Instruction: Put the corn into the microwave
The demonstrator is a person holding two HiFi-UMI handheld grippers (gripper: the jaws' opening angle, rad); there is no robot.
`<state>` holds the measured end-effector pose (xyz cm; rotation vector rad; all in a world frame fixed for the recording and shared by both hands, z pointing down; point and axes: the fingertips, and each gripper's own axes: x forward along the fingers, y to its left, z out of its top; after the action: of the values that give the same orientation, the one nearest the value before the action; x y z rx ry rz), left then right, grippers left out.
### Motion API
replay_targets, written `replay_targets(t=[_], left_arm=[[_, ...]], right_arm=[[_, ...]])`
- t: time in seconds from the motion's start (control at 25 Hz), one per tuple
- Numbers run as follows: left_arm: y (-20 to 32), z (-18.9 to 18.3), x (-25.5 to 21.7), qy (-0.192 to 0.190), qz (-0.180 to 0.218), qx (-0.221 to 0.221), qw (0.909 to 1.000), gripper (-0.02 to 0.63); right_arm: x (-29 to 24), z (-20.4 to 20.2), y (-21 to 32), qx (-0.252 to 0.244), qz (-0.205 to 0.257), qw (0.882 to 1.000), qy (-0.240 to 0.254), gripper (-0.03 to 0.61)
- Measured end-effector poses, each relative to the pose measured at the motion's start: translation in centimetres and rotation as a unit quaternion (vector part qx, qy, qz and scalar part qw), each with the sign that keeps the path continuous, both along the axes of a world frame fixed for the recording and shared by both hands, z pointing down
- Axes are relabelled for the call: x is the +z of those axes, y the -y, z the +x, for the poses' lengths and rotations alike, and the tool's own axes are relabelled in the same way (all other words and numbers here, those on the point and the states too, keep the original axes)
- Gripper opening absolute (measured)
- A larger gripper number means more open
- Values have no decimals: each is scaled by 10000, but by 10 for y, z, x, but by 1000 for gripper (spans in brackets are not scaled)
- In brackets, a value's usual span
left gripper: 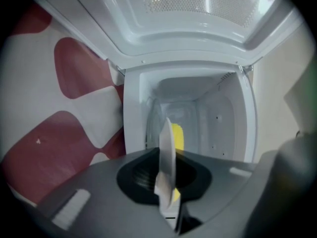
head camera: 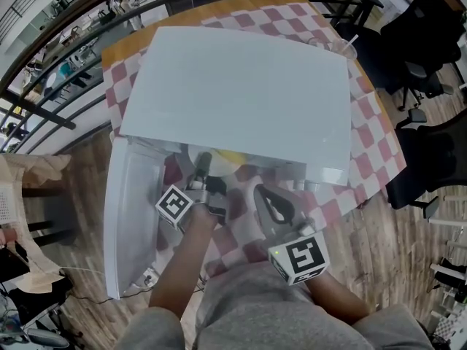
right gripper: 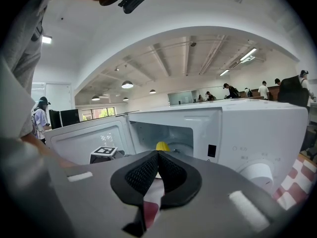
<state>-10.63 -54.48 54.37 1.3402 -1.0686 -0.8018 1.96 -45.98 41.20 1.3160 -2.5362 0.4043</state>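
Left gripper [left gripper: 167,178]: jaws closed tight on the rim of a white plate [left gripper: 166,143], which shows edge-on between them. The gripper reaches toward the mouth of the oven cavity, and its marker cube [head camera: 175,204] sits at the near end.

Corn [left gripper: 178,136]: a yellow piece just behind the clamped rim of the plate. From the right gripper view it shows within the cavity opening. From the head view it lies right at the front edge, under the overhang of the oven top. How deep inside it sits cannot be told.

Right gripper [right gripper: 157,156]: jaws together with nothing between them. It is held near and to the right of the left gripper, well apart from the plate, and pointed at the oven front.

Microwave [head camera: 241,93]: a white oven standing on the surface. Its door [head camera: 128,210] is swung fully open to the left, the cavity is lit, and the control dial [right gripper: 257,172] is on the right part of the front.

Tablecloth [head camera: 365,122]: red-and-white checks spread under the oven and reaching the near edge.

Surface [head camera: 128,46]: an orange-brown top showing bare at the far left corner, beyond the cloth.

Floor [head camera: 394,254]: wood planks to the right of the surface.

Office chairs [head camera: 430,20]: dark, standing far right, clear of the surface.
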Motion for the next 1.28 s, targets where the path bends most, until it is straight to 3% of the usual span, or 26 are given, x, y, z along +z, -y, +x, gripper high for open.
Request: replay_targets(t=[0.24,0.48,0.92,1.12,1.2,1.28], left_arm=[[3,-7,5,-26,-83,-217,9997,26],[5,-9,-2,49,96,-287,9995,42],[-1,2,-19,835,728,454,9928,299],[-9,12,-24,1523,888,883,9804,342],[-14,15,-24,2151,960,1144,9651,373],[-20,17,-21,2866,1003,1365,9430,399]], right_arm=[[-2,-3,0,-36,13,10000,6,0],[-3,-6,-3,-107,44,9999,-29,0],[-2,-11,-11,-241,104,9996,-45,0],[-3,-11,-18,-289,127,9995,-61,0],[-3,-10,-20,-294,150,9994,-50,0],[-4,-9,-21,-293,173,9994,-33,0]])
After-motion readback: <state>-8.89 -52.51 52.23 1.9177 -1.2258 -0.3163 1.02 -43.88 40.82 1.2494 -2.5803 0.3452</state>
